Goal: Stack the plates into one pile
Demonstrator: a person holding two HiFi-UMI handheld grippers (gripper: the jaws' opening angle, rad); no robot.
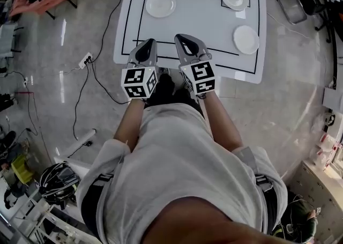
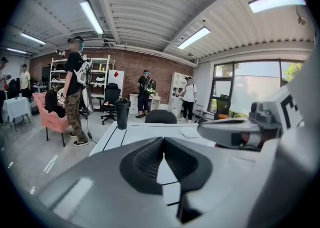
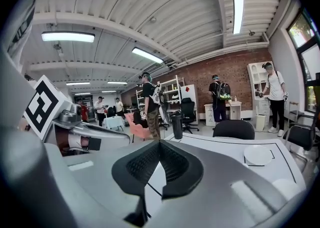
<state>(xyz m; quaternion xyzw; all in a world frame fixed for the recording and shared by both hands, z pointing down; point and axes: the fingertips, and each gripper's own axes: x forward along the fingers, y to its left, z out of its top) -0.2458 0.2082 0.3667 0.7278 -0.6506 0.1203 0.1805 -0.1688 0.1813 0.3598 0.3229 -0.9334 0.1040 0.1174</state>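
both bare forearms reach forward side by side from the person's torso. the left gripper (image 1: 147, 46) and right gripper (image 1: 183, 42) are near each other, tilted slightly downward, each with jaws closed together and nothing between them.

Glossy white plates (image 1: 161, 5) on smooth matt table (image 1: 198, 20); polished, reflective grey floor (image 1: 284, 109)

Open-plan office or lab: brick wall (image 2: 160, 69), shelving (image 2: 100, 76), swivel chairs (image 2: 110, 99) (strip lights (image 2: 91, 16) overhead).

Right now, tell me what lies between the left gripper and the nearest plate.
Nothing: the head view shows only bare white tabletop between the left gripper and that plate.
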